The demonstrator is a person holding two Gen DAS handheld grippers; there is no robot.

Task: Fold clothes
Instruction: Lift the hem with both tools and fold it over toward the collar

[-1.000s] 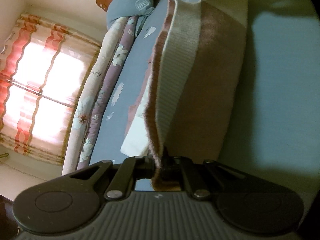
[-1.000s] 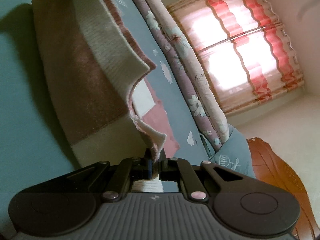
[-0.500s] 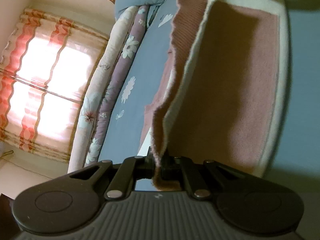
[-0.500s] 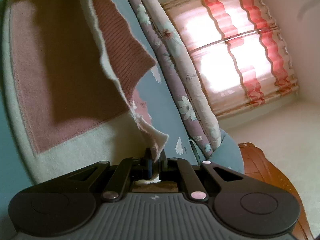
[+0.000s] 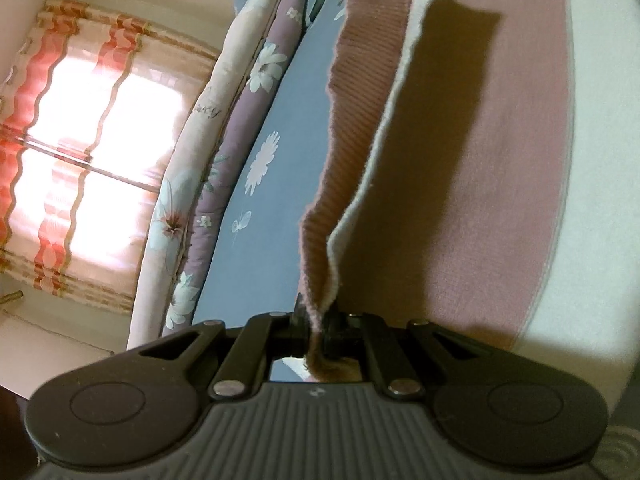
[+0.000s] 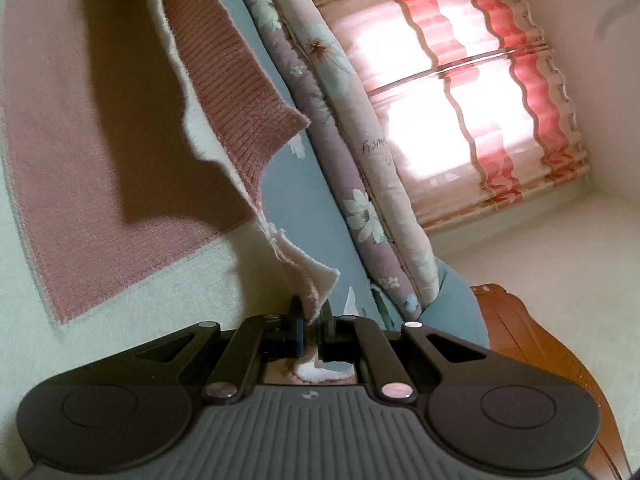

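A pink and cream knitted sweater [image 5: 500, 160] lies on the blue bed, its upper layer lifted and stretched taut between both hands. My left gripper [image 5: 316, 312] is shut on one end of the lifted pink ribbed hem [image 5: 360, 100]. In the right wrist view the same sweater [image 6: 80, 120] spreads to the left, and my right gripper [image 6: 312, 312] is shut on the cream and pink corner of its raised edge [image 6: 308, 280]. The lifted layer casts a dark shadow on the pink panel beneath.
The blue flowered bedsheet [image 5: 256, 200] runs beside the sweater. A rolled purple and cream floral quilt [image 5: 192, 208] lies along the bed's far side. Behind it hangs a red-striped curtain [image 6: 460, 100] over a bright window. A wooden headboard [image 6: 540, 340] shows at the right.
Both grippers have carried the lifted hem across the sweater and a little downward. The pink panel beneath now fills more of each view and the plain blue sheet has slipped out of sight.
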